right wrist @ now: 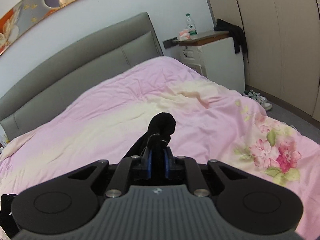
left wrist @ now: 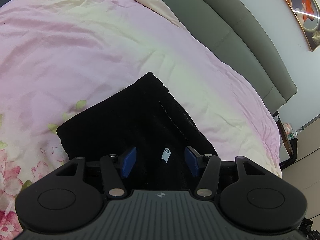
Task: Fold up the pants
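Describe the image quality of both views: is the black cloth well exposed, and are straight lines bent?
Left wrist view: the black pants are underexposed, nearly without folds, only a dotted seam and a white label show; the headboard curves strongly. Right wrist view: the pinched pants are a dark silhouette; the wardrobe lines bow; the quilt looks evenly lit.

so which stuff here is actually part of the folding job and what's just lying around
Part of the job:
black pants
left gripper, jaws open over them
right gripper, jaws shut on a bunch of the fabric
pink quilt underneath

Lying about:
water bottle
shoes
dark garment on nightstand
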`<state>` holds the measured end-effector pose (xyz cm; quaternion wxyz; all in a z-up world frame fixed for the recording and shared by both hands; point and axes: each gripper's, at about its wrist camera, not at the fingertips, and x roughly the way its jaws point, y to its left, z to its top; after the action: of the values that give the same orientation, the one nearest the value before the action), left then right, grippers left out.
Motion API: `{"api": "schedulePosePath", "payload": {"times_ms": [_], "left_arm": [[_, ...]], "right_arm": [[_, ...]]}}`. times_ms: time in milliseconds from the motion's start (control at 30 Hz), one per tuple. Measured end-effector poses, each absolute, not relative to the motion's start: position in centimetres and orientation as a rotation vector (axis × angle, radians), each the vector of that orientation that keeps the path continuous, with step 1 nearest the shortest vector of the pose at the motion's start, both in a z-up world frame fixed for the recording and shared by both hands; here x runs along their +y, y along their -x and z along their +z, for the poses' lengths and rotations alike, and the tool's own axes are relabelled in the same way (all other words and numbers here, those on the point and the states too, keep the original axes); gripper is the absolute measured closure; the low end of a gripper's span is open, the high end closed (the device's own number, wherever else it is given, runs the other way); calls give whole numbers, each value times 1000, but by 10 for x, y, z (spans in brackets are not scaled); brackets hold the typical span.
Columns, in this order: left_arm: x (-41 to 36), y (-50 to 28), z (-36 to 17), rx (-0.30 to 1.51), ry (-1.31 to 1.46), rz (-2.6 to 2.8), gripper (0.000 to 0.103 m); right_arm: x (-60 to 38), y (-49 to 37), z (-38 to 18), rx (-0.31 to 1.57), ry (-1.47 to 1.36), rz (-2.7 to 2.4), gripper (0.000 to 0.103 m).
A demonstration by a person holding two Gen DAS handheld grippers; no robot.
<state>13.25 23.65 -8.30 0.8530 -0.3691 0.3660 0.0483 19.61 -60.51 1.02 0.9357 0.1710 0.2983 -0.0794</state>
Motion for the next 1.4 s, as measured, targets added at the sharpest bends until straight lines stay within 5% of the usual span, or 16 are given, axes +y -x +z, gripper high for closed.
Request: {"api": "schedulePosePath", "payload": {"times_ms": [167,300,767,900,967,1000,1033,1300,1367,1400], "left_arm": [[230,-133,-88,789,784,87,39],[229,-129,-85,794,737,77,37],[239,-107,-90,781,724,110,37],[251,-97,-100,788,754,73,37],[255,-93,-105,796,754,74,37],[258,-91,-107,796,753,75,37],[261,-90,-109,796,755,76,37],[276,-85,-128,803,817,94,37],[274,-84,-132,811,827,83,37],[273,-83,-134,814,833,76,37]], "right_arm": [[-622,-241,-50,860,-49,-548,85],[-593,-236,-58,779,-154,-424,85],[-249,-297,-93,738,388,585,75],[-187,-301,-123,734,587,689,63],[-172,-309,-141,778,668,690,66],[-171,-313,-146,783,686,687,92],[-171,-319,-145,783,671,671,103],[-198,-403,-121,825,326,544,103],[-184,-417,-146,874,378,502,100],[-181,-423,-156,892,384,477,89]]}}
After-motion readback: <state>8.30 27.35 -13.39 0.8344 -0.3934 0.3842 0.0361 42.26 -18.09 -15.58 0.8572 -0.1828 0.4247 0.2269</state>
